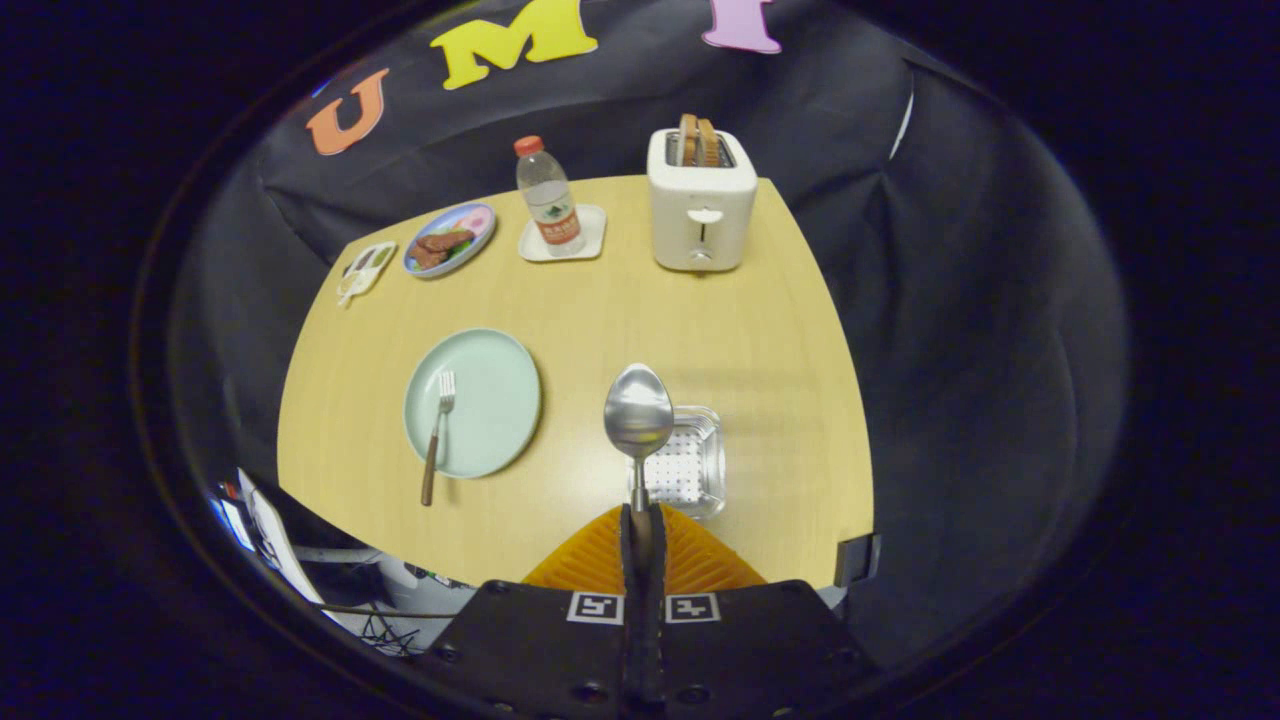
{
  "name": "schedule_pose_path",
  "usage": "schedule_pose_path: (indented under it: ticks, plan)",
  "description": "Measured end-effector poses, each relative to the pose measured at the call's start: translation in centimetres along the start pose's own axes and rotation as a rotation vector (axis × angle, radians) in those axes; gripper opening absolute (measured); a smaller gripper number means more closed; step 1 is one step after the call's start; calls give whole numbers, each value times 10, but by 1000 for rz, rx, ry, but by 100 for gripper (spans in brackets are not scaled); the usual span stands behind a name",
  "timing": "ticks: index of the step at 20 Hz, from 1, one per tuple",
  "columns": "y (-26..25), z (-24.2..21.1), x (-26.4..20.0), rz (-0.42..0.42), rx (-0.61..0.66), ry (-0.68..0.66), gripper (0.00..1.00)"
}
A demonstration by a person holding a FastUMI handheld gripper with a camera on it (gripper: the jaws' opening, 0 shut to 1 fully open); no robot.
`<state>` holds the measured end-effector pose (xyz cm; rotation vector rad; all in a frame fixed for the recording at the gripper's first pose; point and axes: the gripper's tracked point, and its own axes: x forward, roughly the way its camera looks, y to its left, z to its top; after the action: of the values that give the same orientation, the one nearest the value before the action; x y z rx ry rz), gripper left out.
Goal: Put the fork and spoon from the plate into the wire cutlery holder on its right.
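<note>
- Your gripper (642, 520) is clenched on the spoon (638, 415): both fingers press together on its handle, no gap visible between them.
- Spoon stands out straight ahead of the fingers, bowl at the far end, concave face toward the camera, raised above the table (700, 330).
- Spoon bowl overlaps the near-left corner of the wire cutlery holder (690, 465) in this view. You're above it, but the fisheye makes it hard to say whether the spoon is over the opening or just beside its left rim.
- Holder sits on the table just ahead of your fingers, slightly right of them. Looks like a perforated base with a wire rim; I see nothing lying inside it.
- Pale green plate (473, 402) is left of the holder, well apart from it.
- Fork (436, 435) lies on the plate, tines pointing away from you, dark handle hanging over the plate's near edge onto the table.
- Far side of the table: white toaster (701, 205) with two bread slices standing in its slots.
- Left of the toaster: a water bottle (549, 208) with a red cap, upright on a small white square tray (590, 240).
- Further left: a blue-rimmed plate (450, 240) with dark food on it, and a small white dish (364, 268) at the table's far-left corner; its contents are too small to tell.
</note>
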<state>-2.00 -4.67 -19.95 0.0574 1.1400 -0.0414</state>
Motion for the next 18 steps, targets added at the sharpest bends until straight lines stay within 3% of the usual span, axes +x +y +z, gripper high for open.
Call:
schedule_pose_path:
  ticks: [5, 11, 14, 18]
  plan:
    - [-9, -28, 23, 65, 72, 147, 0]
    - [-17, -26, 44, 78, 124, 194, 5]
    - [-13, -19, 48, 96, 142, 173, 8]
    - [-6, -7, 40, 120, 148, 114, 20]
